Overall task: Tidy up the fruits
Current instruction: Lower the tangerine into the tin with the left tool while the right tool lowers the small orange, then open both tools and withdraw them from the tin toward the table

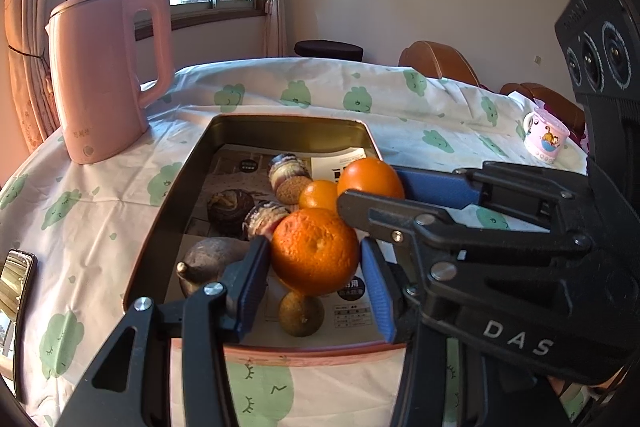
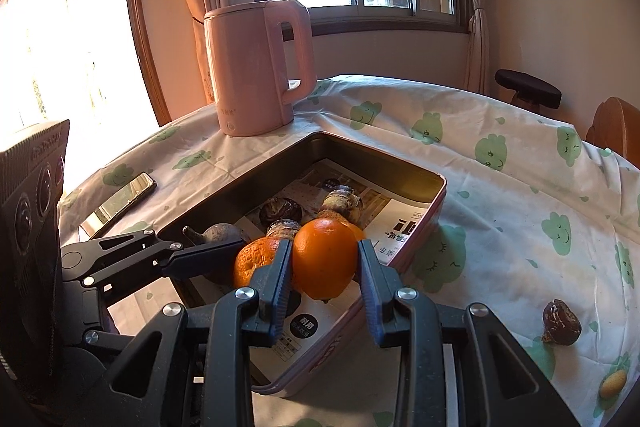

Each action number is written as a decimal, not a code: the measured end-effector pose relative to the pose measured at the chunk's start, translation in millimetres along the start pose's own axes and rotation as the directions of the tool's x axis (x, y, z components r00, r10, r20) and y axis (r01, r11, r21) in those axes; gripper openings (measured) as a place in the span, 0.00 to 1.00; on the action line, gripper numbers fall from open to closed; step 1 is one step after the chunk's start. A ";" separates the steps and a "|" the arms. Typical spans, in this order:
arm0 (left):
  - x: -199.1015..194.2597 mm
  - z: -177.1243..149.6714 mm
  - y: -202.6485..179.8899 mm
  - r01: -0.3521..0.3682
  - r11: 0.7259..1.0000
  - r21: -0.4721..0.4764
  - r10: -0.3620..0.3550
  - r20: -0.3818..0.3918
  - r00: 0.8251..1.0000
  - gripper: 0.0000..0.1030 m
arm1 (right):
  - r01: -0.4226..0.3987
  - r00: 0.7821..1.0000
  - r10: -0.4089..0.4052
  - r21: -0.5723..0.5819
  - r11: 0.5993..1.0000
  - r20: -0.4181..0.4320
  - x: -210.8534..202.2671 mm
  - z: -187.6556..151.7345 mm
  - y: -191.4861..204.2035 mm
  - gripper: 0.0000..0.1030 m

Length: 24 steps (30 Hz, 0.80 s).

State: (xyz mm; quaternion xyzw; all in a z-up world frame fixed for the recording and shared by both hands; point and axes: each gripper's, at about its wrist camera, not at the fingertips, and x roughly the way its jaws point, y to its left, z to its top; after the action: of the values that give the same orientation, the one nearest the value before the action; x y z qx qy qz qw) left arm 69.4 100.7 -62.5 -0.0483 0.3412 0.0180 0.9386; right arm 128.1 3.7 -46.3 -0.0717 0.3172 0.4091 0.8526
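Note:
A metal tin (image 1: 168, 195) (image 2: 434, 203) lined with printed paper holds several fruits. My left gripper (image 1: 316, 267) is shut on a dimpled orange (image 1: 315, 251), held over the tin; the orange also shows in the right wrist view (image 2: 250, 263). My right gripper (image 2: 324, 271) is shut on a smooth orange (image 2: 324, 259), also over the tin; it shows in the left wrist view (image 1: 370, 179). A small orange (image 1: 318, 195), a dark pear-shaped fruit (image 1: 212, 259), a brown-green round fruit (image 1: 301, 313) and dark mottled fruits (image 1: 230, 207) lie in the tin.
A pink kettle (image 1: 104, 75) (image 2: 256, 67) stands behind the tin. A phone (image 2: 120, 203) lies left of it. A pink mug (image 1: 545, 141) stands at far right. A dark shrivelled fruit (image 2: 560, 323) and a small yellow fruit (image 2: 614, 383) lie on the tablecloth to the right.

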 end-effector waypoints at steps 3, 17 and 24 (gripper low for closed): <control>0.0 -0.1 -0.8 -0.012 1.000 0.005 0.012 0.002 1.000 0.48 | -0.001 1.000 0.001 -0.002 1.000 -0.006 1.2 1.2 1.0 0.33; -3.9 -0.5 -8.4 -0.048 0.998 0.031 0.048 0.022 0.999 0.68 | -0.049 0.999 0.049 -0.003 0.999 -0.009 0.3 2.2 6.4 0.57; -6.5 1.2 -7.0 -0.065 0.998 0.018 0.065 0.026 0.998 0.73 | -0.034 0.999 0.034 0.001 0.999 0.015 -8.9 2.8 4.0 0.57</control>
State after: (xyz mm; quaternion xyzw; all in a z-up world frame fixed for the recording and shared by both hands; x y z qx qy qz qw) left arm 65.6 93.8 -56.9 -0.0281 0.3309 0.0458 0.9421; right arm 122.3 1.5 -38.2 -0.0624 0.3122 0.4240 0.8479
